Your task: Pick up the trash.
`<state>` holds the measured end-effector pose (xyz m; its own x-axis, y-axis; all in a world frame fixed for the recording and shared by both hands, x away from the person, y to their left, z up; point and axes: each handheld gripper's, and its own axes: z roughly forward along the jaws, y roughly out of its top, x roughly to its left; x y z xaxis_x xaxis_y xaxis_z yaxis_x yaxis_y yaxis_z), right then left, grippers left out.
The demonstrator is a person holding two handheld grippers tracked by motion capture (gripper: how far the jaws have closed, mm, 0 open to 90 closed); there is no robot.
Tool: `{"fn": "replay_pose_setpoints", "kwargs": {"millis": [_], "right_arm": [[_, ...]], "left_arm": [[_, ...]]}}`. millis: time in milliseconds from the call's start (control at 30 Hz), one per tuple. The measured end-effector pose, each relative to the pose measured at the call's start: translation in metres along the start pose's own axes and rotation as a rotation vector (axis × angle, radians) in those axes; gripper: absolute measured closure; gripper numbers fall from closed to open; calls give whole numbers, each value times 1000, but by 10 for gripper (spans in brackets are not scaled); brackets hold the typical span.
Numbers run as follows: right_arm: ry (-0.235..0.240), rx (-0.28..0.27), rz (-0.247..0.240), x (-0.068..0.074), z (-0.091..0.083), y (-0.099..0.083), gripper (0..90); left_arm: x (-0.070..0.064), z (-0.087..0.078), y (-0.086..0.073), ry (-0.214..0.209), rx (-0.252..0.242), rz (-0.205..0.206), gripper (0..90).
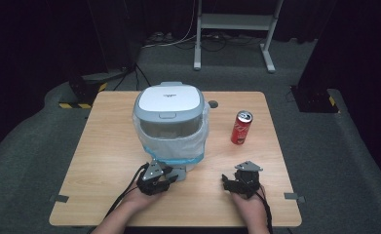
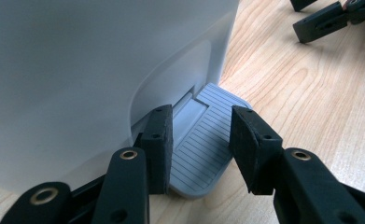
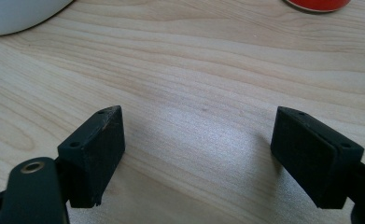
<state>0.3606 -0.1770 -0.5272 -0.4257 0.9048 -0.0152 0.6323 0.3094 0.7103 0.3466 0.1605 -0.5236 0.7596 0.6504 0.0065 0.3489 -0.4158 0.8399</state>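
A white pedal bin point(image 1: 168, 122) with a grey-rimmed lid and a pale bag liner stands mid-table. Its grey ribbed foot pedal point(image 2: 203, 149) sticks out at the base toward me. My left gripper point(image 1: 171, 179) is open right at that pedal. In the left gripper view the left gripper point(image 2: 201, 135) has its two jaws standing apart just over the pedal's ribbed top, close to the bin wall point(image 2: 77, 70). A red soda can point(image 1: 241, 127) stands upright to the bin's right. My right gripper point(image 1: 228, 183) rests low near the front edge, and its own view shows the right gripper point(image 3: 199, 149) wide open over bare wood.
The wooden table point(image 1: 105, 146) has a cable hole point(image 1: 213, 104) behind the bin and grey tape tabs at its front corners. A white metal frame point(image 1: 234, 22) stands on the dark floor beyond. The can's base point(image 3: 318, 3) lies ahead of the right gripper.
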Motion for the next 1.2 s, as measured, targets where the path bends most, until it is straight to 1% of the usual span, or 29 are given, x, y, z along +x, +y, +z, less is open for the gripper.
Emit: {"fn": "replay_pose_setpoints", "kwargs": {"millis": [200,300,333,367,767,833,900,1000,1133,1167,1200], "right_arm": [[1,0,0,0,0,0,173],[0,0,0,0,0,0,173],[1,-1,0,0,0,0,173],[1,-1,0,0,0,0,173],[8,1,3,0,-1,-1,164],[11,3,1,0,-1,-1,153],[15,6,-3,0,-2,-2,153],[2,16,2,-2,-4,-1,174],[-5,-24,32,-7,-9,0,190],[-5,-24,32,-7,-9,0,190],[-5,-44,33,-8,-12,1,203]], "left_arm": [[-2,5,2,11,50,18,600],[-1,6,3,10,59,11,600],[0,6,3,-2,67,5,600],[1,7,3,-3,70,0,600],[1,6,4,-4,77,7,601],[4,4,3,-13,82,6,602],[5,1,1,-13,78,8,602],[5,0,0,-8,78,12,602],[4,1,0,-13,76,8,602],[4,1,0,-13,76,8,602],[4,1,0,-5,74,13,602]]}}
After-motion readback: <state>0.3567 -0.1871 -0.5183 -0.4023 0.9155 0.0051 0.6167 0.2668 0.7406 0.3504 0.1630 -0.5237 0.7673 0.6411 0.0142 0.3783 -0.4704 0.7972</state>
